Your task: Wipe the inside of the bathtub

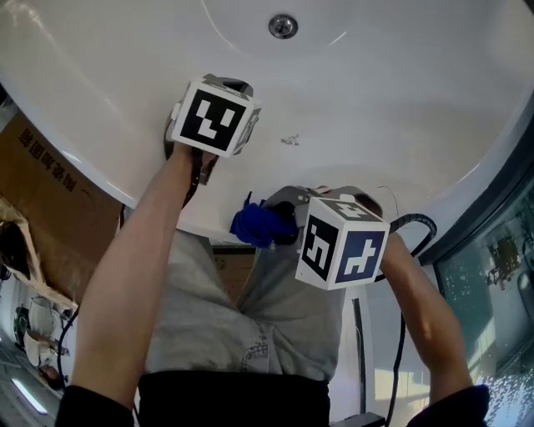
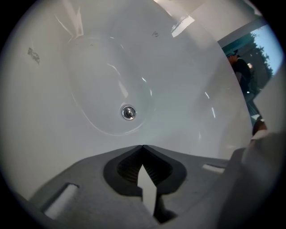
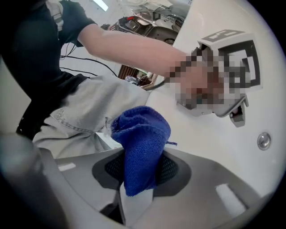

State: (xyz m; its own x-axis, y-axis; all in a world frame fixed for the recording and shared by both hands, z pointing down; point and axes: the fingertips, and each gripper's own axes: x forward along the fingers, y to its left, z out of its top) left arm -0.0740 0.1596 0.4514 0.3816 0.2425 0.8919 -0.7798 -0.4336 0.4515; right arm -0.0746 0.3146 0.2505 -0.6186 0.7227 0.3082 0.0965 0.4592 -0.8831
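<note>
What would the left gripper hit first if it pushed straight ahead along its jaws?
Most likely the bathtub's white inner surface, near the drain. The left gripper is shut and empty, and nothing shows between it and the tub. How far off the surface lies is hard to judge.

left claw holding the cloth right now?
No, the left claw is shut on nothing above the bathtub; the blue cloth is pinched in the right claw.

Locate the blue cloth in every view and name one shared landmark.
Head view: blue cloth near centre, at the bathtub rim.
Left gripper view: not in it.
Right gripper view: centre, clamped in the right gripper.
Shared landmark: the drain, seen in all three.
</note>
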